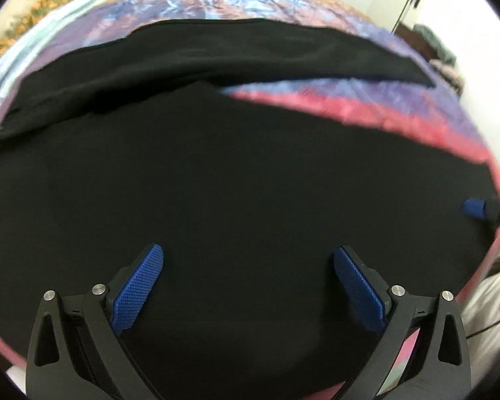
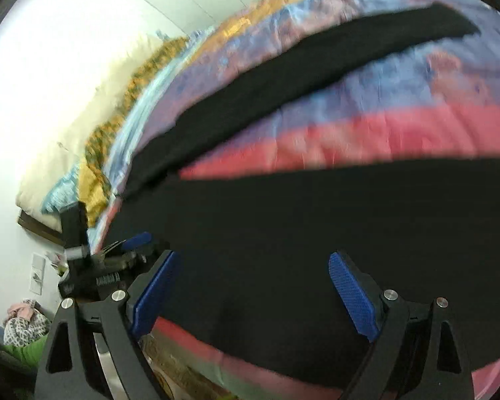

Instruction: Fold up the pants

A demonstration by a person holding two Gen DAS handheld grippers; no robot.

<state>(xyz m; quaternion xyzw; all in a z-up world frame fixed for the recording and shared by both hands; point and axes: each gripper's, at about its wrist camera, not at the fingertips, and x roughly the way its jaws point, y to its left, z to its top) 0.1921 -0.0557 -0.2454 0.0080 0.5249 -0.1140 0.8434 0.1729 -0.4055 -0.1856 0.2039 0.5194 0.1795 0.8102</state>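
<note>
Two blue knurled pads of my left tool (image 1: 248,286) stand wide apart, empty, above matte black pants (image 1: 216,183) spread on the bed's glossy striped cover (image 1: 366,100). My right tool (image 2: 251,295) likewise gapes empty over the pants (image 2: 316,216), legs splayed in a V.

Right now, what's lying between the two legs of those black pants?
Only bedspread: a wedge of its pink and purple bands separates the far leg from the near leg of the pants. Both views show it, the right wrist view best.
</note>
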